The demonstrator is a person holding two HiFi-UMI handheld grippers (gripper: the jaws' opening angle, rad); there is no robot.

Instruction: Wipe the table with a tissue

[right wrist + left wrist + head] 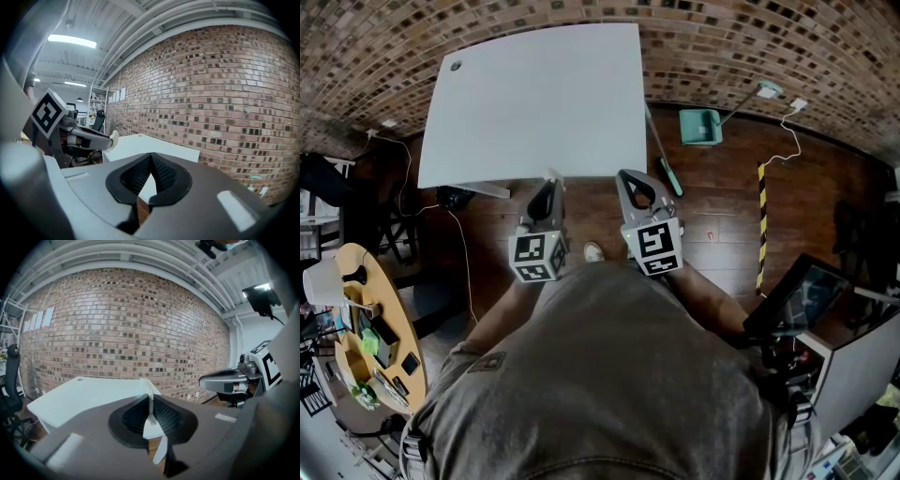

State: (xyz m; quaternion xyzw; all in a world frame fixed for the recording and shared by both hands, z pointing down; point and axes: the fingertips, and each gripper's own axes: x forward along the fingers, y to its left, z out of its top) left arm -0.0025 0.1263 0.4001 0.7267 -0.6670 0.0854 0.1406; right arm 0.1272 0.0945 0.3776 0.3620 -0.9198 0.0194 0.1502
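Note:
The white table point(534, 94) stands in front of me against the brick wall, its top bare except for a small dark grommet point(456, 66). Both grippers hover just short of its near edge. My left gripper point(552, 180) is shut on a thin white tissue point(151, 420), which sticks up between the jaws and hangs below them. In the right gripper view the same tissue point(113, 137) shows as a white tuft at the left gripper's point(108, 141) tip. My right gripper point(622, 175) is beside it, jaws pressed together with nothing between them point(151, 157). The table point(157, 147) lies beyond both.
A green dustpan point(700, 125) and a long broom handle point(661, 155) lie on the wooden floor right of the table. A round wooden side table point(375, 319) with clutter is at my left. A yellow-black striped strip point(761, 225) and a dark screen point(797, 295) are at the right.

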